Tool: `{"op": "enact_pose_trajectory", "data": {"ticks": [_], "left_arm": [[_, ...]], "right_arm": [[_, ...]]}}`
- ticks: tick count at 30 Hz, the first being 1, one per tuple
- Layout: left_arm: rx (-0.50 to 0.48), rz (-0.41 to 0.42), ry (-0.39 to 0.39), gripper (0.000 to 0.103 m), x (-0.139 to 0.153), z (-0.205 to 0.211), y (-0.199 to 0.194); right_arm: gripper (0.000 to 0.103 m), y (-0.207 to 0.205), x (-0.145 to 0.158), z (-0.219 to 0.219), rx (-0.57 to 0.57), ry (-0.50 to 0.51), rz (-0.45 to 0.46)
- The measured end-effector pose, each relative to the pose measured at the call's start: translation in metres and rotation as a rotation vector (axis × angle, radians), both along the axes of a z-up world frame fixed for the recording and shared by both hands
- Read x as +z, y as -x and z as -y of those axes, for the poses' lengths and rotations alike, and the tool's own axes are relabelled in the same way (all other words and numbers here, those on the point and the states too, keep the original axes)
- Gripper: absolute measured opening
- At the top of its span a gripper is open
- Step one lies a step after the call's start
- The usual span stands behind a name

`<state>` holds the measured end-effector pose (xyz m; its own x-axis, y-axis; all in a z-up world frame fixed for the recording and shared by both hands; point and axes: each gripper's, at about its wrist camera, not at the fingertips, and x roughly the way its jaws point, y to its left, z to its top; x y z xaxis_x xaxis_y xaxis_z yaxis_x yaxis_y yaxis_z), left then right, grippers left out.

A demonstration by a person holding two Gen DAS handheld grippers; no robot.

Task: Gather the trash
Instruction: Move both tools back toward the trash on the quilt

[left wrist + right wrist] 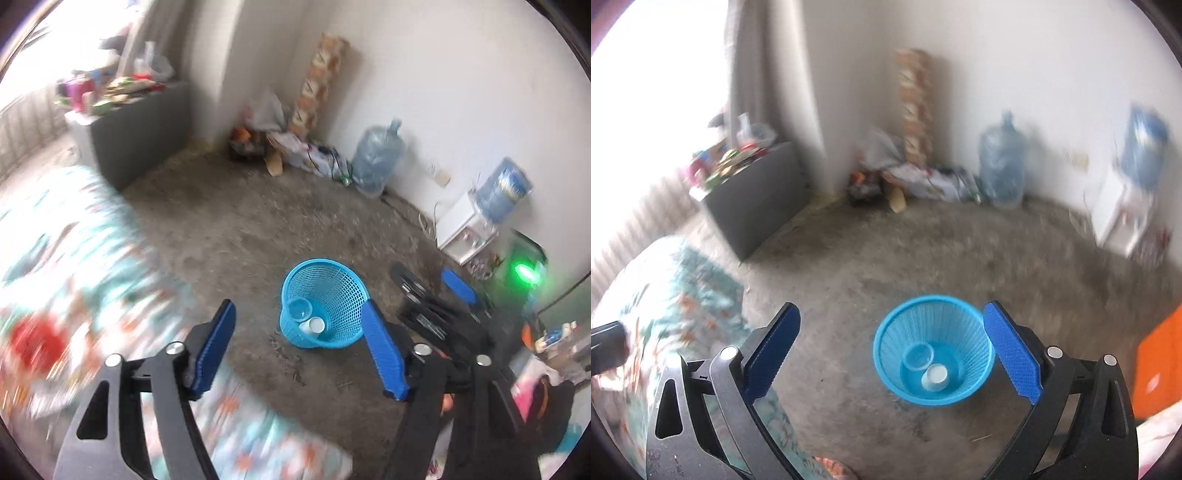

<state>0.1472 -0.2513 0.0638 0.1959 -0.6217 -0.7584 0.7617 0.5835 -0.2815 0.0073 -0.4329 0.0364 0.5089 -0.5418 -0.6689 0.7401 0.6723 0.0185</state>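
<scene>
Bare, dusty concrete floor [923, 251] in a cluttered room with white walls. Just ahead of and below both grippers sits a bright blue plastic mesh wastebasket [934, 347], with a clear plastic cup [918, 356] and a small white cup [935, 376] lying touching in the bottom. The left gripper [301, 347] and the right gripper [892, 354] are both spread wide, nothing between the blue pads. A floral bedspread [74, 258] is off to the left.

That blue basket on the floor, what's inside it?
Inside the blue basket lie two small cups: a clear cup and a white cup beside it, both on their sides at the bottom. Anything beneath them is covered from view.
</scene>
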Motion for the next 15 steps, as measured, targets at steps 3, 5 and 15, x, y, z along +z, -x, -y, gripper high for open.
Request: {"op": "enact_pose_trajectory", "data": {"ticks": [3,5,15], "left_arm": [[0.039,0.042,0.019,0.073,0.006,-0.067,0.018],[0.103,0.098,0.012,0.074,0.000,-0.121,0.032],[0.597,0.164,0.036,0.075,-0.049,-0.347,0.069]], "right_arm": [[0.095,-0.015,0.010,-0.048,0.160,0.048,-0.017],[0.095,-0.025,0.012,-0.079,0.279,0.053,-0.029],[0.095,-0.054,0.018,-0.213,0.825,-0.052,0.076]]}}
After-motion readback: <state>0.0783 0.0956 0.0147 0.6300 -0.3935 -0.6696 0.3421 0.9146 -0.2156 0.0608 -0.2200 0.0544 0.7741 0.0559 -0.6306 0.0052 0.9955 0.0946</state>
